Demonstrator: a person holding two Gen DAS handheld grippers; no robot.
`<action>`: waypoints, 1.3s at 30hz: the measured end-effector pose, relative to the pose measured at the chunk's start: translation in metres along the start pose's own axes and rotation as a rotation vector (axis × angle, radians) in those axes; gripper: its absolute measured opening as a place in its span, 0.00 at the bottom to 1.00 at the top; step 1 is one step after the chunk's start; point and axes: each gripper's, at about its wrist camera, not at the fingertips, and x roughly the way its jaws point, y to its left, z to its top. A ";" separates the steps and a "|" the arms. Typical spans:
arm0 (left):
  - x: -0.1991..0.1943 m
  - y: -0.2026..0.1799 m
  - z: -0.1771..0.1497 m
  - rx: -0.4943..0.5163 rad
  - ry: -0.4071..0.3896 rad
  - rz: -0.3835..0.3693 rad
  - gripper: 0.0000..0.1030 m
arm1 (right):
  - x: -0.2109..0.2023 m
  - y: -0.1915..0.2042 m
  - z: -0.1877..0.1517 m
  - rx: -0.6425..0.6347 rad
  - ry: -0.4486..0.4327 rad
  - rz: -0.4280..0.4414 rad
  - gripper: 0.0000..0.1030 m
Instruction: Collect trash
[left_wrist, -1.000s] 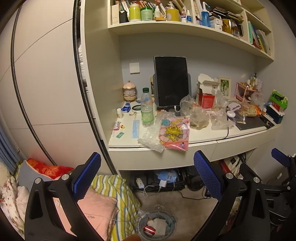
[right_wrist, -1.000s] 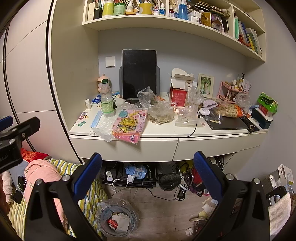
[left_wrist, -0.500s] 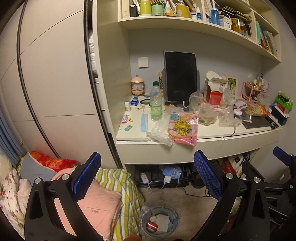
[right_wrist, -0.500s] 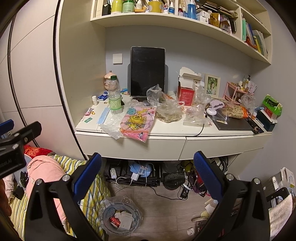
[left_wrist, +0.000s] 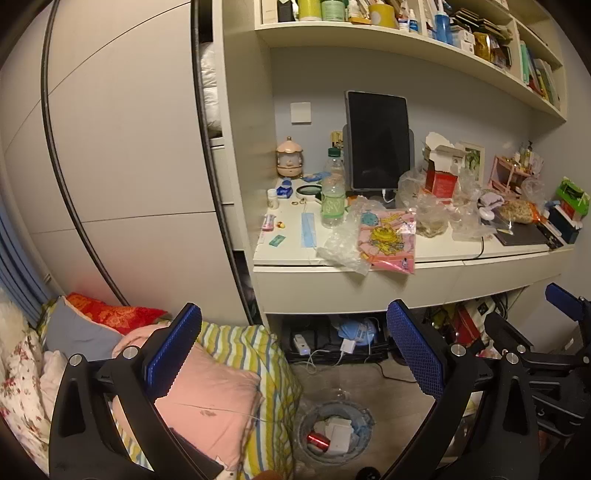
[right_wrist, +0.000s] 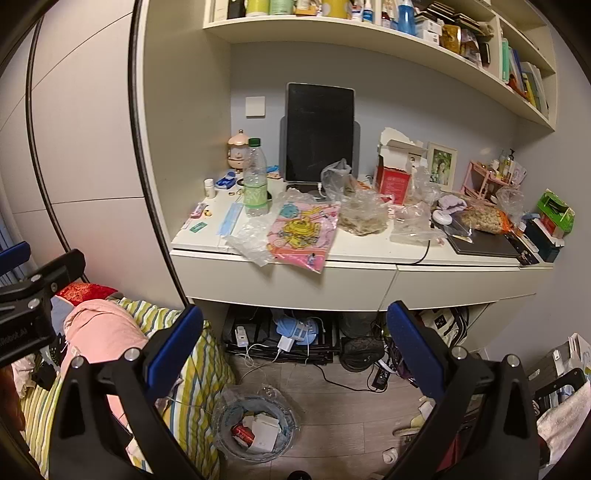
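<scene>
Facing a cluttered white desk (right_wrist: 354, 254) that filled the middle of both frames, I judged I was at the approach step, with nothing yet picked up. The desk ran across the centre of the right wrist view, under a crowded shelf (right_wrist: 369, 33) along the top edge. A striped blanket (right_wrist: 192, 373) lay at lower left.

The trash sat on the desk: a pink printed wrapper (right_wrist: 303, 230) at centre overhanging the front edge, a crumpled clear plastic bag (right_wrist: 249, 240) just left of it and touching it, more clear bags (right_wrist: 364, 214) to the right, and a plastic bottle (right_wrist: 255, 181) standing upright behind them. A lined waste bin (right_wrist: 255, 424) stood on the floor at lower centre, already holding a red can and scraps.

The next move, I judged, called for reaching forward and up to the desk edge and closing on the wrapper or the loose bag, then carrying it down to the bin.

The right gripper (right_wrist: 291, 347) was held low and level, fingers spread wide with nothing between them. The left gripper (left_wrist: 291, 350) was likewise spread wide and empty, pointing at the desk from further left.
</scene>
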 end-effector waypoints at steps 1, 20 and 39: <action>0.001 0.005 -0.001 0.000 0.001 -0.009 0.95 | 0.000 0.003 -0.001 -0.002 0.000 0.002 0.94; 0.011 0.036 -0.025 0.092 -0.031 -0.245 0.95 | -0.032 0.034 -0.008 0.015 -0.055 -0.067 0.94; 0.119 -0.040 0.032 0.115 -0.015 -0.181 0.95 | 0.062 -0.034 0.069 -0.059 -0.080 0.070 0.94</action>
